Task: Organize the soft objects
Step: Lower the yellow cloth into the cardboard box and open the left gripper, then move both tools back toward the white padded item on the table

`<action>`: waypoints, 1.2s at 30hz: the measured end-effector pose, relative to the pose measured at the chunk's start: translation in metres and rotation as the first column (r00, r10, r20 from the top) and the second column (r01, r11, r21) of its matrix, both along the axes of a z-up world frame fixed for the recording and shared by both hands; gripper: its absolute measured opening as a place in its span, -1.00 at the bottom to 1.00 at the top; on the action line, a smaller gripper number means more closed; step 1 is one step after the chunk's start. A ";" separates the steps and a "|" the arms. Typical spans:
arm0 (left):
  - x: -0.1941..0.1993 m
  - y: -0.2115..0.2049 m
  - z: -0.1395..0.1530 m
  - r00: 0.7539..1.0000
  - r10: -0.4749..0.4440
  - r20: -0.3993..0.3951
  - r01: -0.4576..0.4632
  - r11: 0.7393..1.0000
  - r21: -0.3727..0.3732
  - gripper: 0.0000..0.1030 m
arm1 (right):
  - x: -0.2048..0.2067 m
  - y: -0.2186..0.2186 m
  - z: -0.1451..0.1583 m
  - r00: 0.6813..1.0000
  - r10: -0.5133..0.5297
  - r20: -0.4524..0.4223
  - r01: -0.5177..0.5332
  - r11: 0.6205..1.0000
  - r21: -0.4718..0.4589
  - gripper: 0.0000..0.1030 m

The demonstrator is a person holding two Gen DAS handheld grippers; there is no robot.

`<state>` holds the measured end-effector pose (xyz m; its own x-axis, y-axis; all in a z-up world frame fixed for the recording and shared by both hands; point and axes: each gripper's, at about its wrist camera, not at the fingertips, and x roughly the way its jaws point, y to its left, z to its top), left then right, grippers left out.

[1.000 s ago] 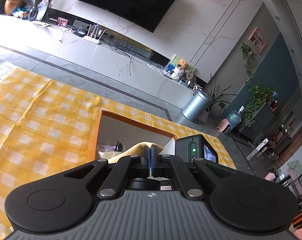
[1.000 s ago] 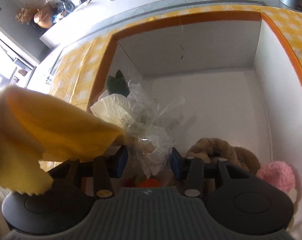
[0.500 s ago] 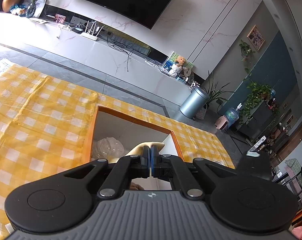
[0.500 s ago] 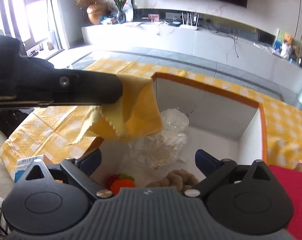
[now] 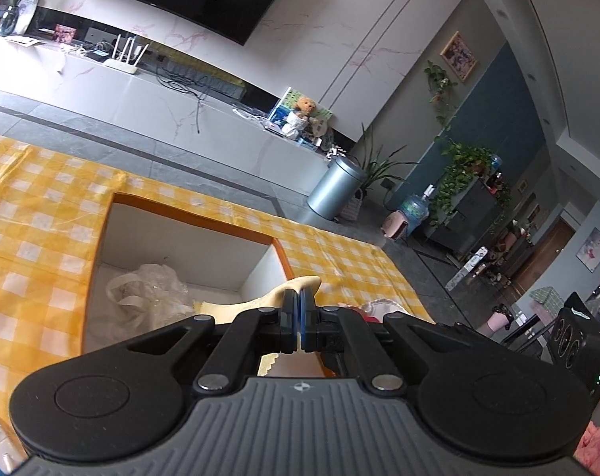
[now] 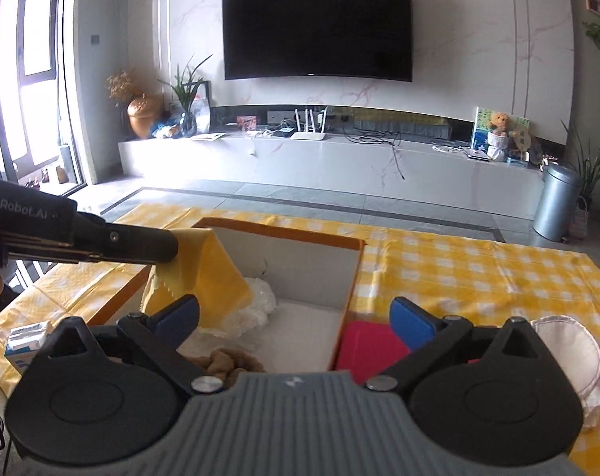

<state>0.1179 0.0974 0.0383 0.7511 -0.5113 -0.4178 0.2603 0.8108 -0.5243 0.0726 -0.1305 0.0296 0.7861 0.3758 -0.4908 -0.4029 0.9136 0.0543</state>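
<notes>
Left wrist view puts my left gripper [image 5: 299, 317] pitched up toward the room, its blue pads pressed together on a fold of the yellow cloth [image 5: 296, 286], which bulges out just past the tips and trails back under the tool. Below it sits the orange-rimmed white box [image 5: 189, 220] on the yellow checked tablecloth [image 5: 34, 238], with a crumpled clear plastic wrap [image 5: 149, 293] lying at the box's left side. From the right wrist view I see that same tool from the side: the left gripper [image 6: 169, 248] reaches in level from the left edge, and the yellow cloth [image 6: 208, 277] hangs down from its tip over the near-left corner of the box [image 6: 284, 232], covering part of the plastic wrap [image 6: 256, 305]. My right gripper [image 6: 296, 319] is held level and pulled back at the near side of the box, its blue pads spread wide with nothing between them. Only this view shows a brown plush toy [image 6: 228, 361] on the box floor at the near edge, a red flat item [image 6: 363, 347] just outside the box's right wall, a white round pad [image 6: 570, 349] further right on the tablecloth [image 6: 478, 269], and a small carton [image 6: 24, 337] at the near left. The left view alone shows a pink soft thing [image 5: 599, 444] at its far right corner.
</notes>
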 end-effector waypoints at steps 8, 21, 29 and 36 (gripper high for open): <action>0.022 -0.037 -0.013 0.995 -0.090 -0.030 0.091 0.995 0.034 -0.98 | 0.014 -0.035 -0.005 0.992 -0.101 -0.076 0.108 0.989 0.101 0.94; 0.038 -0.063 -0.045 0.998 0.059 -0.007 -0.054 0.951 0.303 -0.97 | 0.013 -0.035 -0.014 0.990 -0.112 -0.090 0.118 0.991 0.067 0.94; 0.022 -0.060 -0.031 0.996 0.028 0.090 -0.055 0.948 0.313 0.26 | 0.010 -0.043 -0.010 0.990 -0.124 -0.070 0.130 0.989 0.074 0.94; 0.012 -0.056 -0.015 0.973 0.135 0.186 -0.185 0.940 0.287 0.82 | 0.008 -0.048 -0.008 0.988 -0.140 -0.061 0.145 0.986 0.084 0.94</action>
